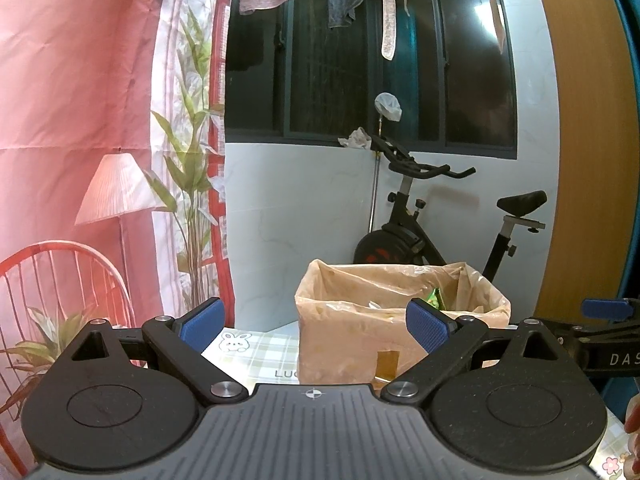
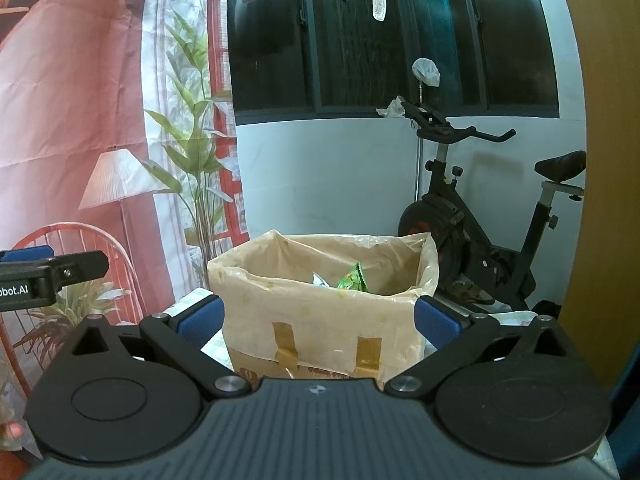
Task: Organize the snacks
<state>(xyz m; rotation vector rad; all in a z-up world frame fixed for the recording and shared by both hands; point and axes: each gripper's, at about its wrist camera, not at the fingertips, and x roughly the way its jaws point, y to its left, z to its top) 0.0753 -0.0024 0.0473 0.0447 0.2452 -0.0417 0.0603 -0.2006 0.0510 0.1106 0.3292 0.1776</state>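
Note:
A cardboard box lined with a tan plastic bag (image 1: pixel 352 336) stands on the table ahead of both grippers; it also shows in the right wrist view (image 2: pixel 320 320). A green snack packet (image 2: pixel 352 278) and a silvery wrapper (image 2: pixel 320 280) lie inside it; the green packet's tip peeks over the rim in the left wrist view (image 1: pixel 434 298). My left gripper (image 1: pixel 314 326) is open and empty, just in front of the box. My right gripper (image 2: pixel 318 322) is open and empty, its blue pads either side of the box front.
The table has a checked cloth (image 1: pixel 256 348) with a bunny print. An exercise bike (image 2: pixel 480 216) stands behind the box by a white wall. A printed backdrop (image 1: pixel 72 120) hangs at left. A wooden panel (image 1: pixel 580 140) is at right.

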